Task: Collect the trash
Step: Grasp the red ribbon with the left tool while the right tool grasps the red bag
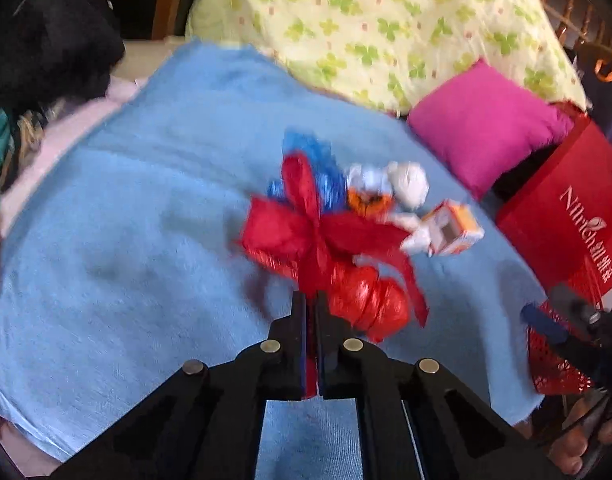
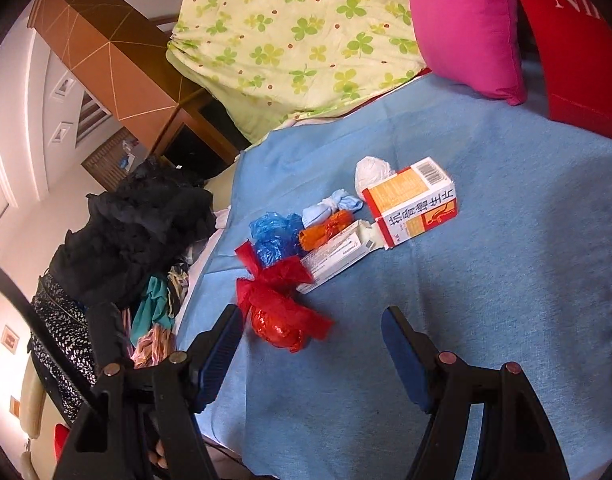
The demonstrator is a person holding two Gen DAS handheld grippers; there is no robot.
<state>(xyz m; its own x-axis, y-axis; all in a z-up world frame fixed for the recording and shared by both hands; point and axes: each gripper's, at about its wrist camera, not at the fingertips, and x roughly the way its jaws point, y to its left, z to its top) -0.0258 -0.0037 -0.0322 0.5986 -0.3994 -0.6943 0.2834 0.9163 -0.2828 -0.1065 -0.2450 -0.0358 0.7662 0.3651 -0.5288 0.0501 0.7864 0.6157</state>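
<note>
My left gripper [image 1: 312, 298] is shut, its pads pinching a tail of the knotted red plastic bag [image 1: 346, 248] on the blue blanket [image 1: 145, 240]. Behind the bag lie a blue plastic bag [image 1: 318, 164], an orange wrapper [image 1: 368, 202], a white wad [image 1: 410, 182] and an orange-and-white box [image 1: 450, 232]. In the right wrist view my right gripper [image 2: 310, 312] stands open just above the blanket [image 2: 486, 280]. The red bag [image 2: 277, 320] lies near its left finger, untouched. Beyond are the blue bag [image 2: 275, 236], a long white box [image 2: 338, 260] and the orange-and-white box [image 2: 414, 200].
A red paper shopping bag [image 1: 566, 216] stands at the blanket's right edge beside a pink pillow [image 1: 486, 124]. A floral quilt [image 1: 386, 20] is heaped at the back. Dark clothes [image 2: 137, 232] are piled along the left. Toes [image 1: 578, 452] show at the lower right.
</note>
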